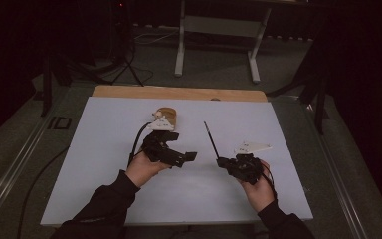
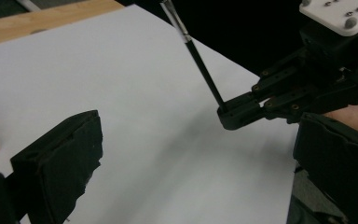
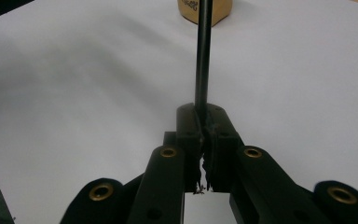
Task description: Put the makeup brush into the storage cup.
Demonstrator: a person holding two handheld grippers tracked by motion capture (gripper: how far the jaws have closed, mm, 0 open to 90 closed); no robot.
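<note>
Your white board (image 1: 104,164) covers the table, with a tan wooden holder (image 1: 169,115) near its far edge. Your left gripper (image 1: 181,158) hovers just in front of that holder, jaws standing wide apart with nothing between them. Your right gripper (image 1: 222,161) has its jaws clamped on the lower end of a thin black brush (image 1: 210,139), which tilts up and away over the board.

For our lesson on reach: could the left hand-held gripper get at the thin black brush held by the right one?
Probably yes: the left hand-held gripper is open, and bare white sheet separates it from the thin black brush clamped in the right hand-held gripper.
</note>
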